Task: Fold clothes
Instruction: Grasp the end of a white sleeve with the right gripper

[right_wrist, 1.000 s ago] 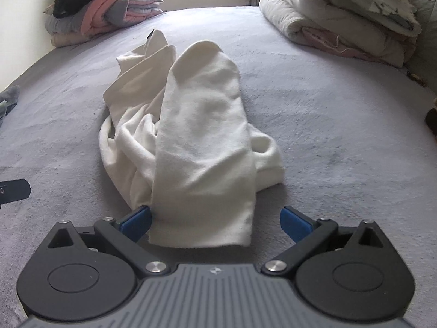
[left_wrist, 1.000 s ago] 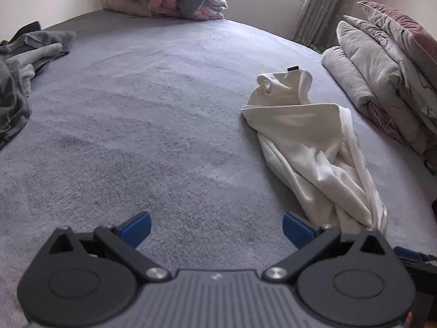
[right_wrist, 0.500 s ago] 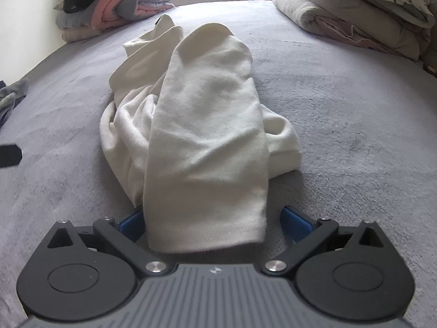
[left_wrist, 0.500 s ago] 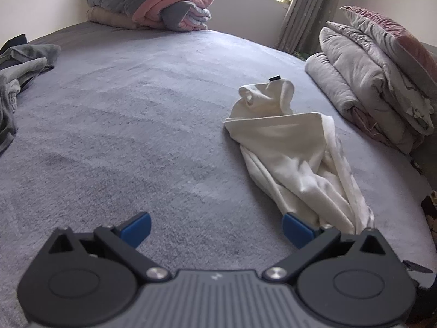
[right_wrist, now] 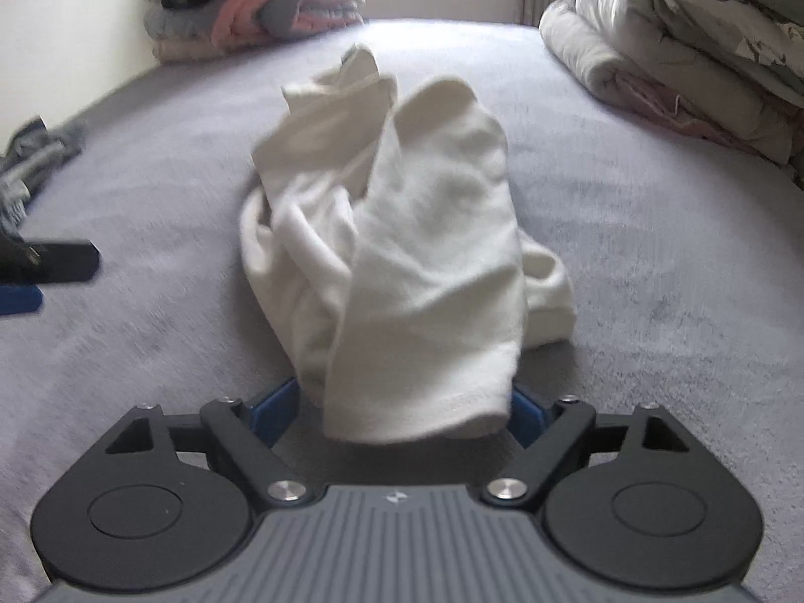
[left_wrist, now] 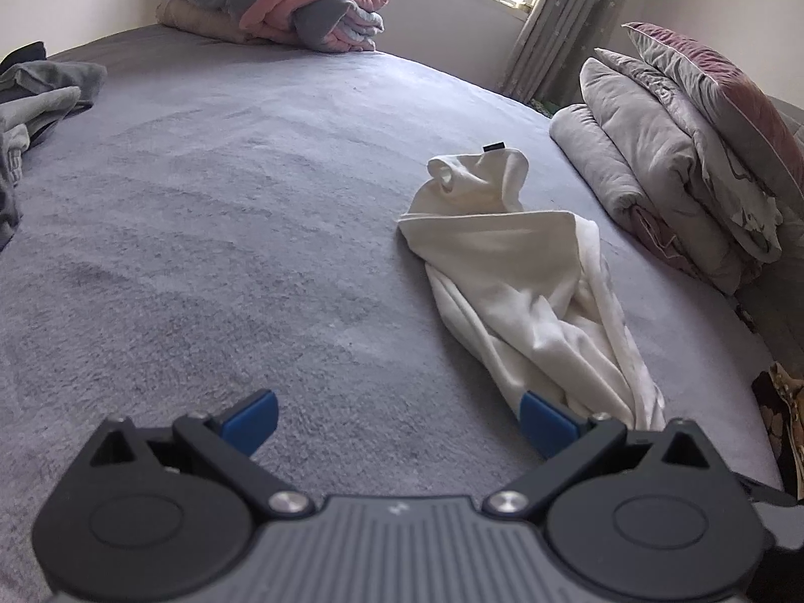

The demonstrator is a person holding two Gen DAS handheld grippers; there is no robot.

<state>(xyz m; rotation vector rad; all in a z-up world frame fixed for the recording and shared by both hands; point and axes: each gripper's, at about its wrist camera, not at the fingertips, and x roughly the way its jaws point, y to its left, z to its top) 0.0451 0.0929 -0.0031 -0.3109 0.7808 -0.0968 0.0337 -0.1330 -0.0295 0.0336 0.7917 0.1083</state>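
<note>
A crumpled white garment (left_wrist: 507, 276) lies on the grey bed cover (left_wrist: 226, 201), right of centre in the left wrist view. My left gripper (left_wrist: 397, 412) is open over bare cover, and its right finger (left_wrist: 545, 422) sits beside the garment's near end. In the right wrist view the white garment (right_wrist: 417, 251) runs away from me, and its near hem hangs between the blue pads. My right gripper (right_wrist: 402, 407) is closing on that hem, with a little gap still showing at the left pad (right_wrist: 274, 409). The picture is blurred.
A stack of folded clothes (left_wrist: 281, 5) sits at the bed's far end by the wall. Folded grey quilts and a pillow (left_wrist: 678, 161) line the right side. Loose grey clothes (left_wrist: 35, 100) lie at the left edge. Part of the left gripper (right_wrist: 50, 261) shows at the right view's left edge.
The right gripper's jaws have narrowed around the garment's near hem, and the garment looks closer and a little raised. The left view has tilted up slightly, with the gripper still open.
</note>
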